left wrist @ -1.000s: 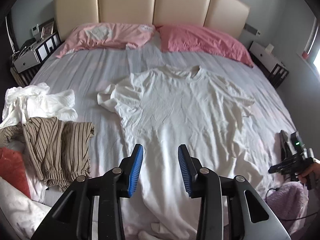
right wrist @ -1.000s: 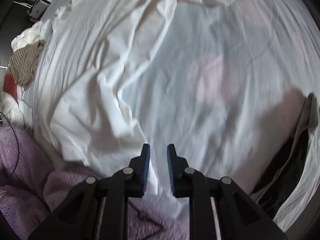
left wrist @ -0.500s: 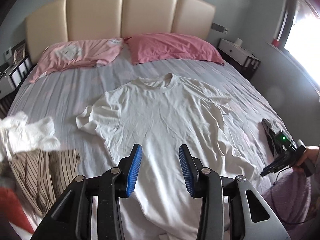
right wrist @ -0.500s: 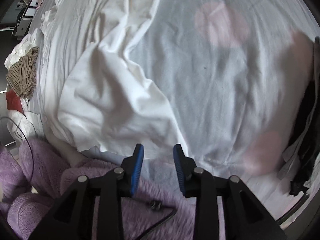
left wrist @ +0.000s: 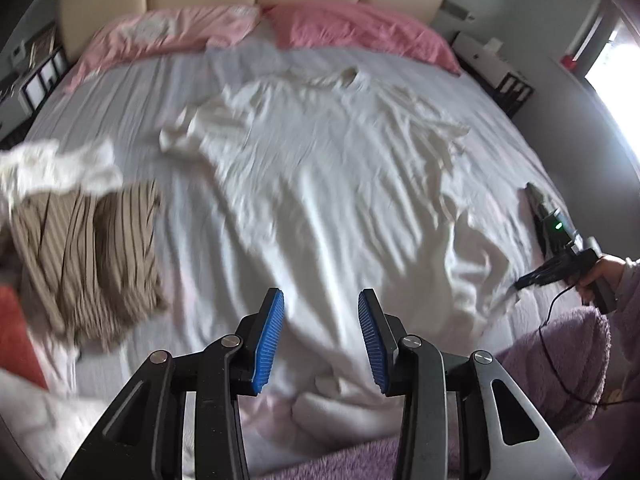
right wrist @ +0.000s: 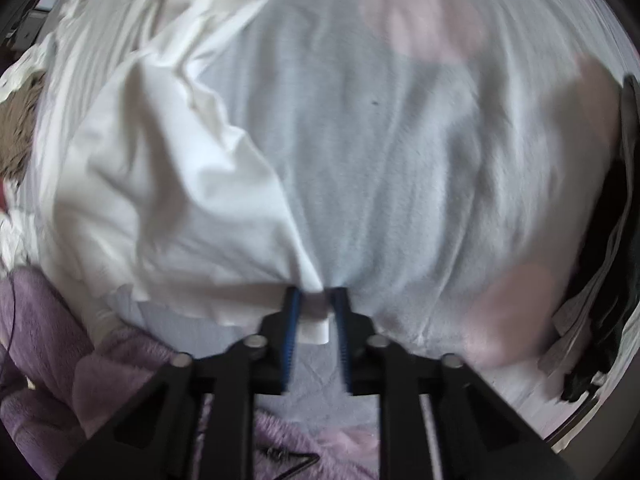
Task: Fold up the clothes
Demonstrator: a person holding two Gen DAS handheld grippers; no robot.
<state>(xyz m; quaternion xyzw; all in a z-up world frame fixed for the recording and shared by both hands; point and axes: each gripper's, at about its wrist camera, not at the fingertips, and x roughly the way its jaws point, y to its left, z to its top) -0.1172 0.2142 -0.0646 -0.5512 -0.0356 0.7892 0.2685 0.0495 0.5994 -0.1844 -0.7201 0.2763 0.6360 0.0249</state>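
White T-shirt [left wrist: 320,184] hem between right gripper [right wrist: 314,312] fingers, clamped; left gripper [left wrist: 320,340] fingers apart above it.

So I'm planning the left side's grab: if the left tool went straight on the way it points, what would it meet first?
Probably the rumpled white cotton T-shirt spread on the bed. The open left tool points at its lower body fabric, with nothing visible between, though blur makes depth uncertain.

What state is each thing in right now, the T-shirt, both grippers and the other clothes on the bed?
White T-shirt: spread out, rumpled, unfolded, hem corner pinched.
Right gripper: shut on the T-shirt hem.
Left gripper: open, empty, above the hem.
Striped garment: crumpled in a heap.
Pink pillows: lying flat at the headboard.
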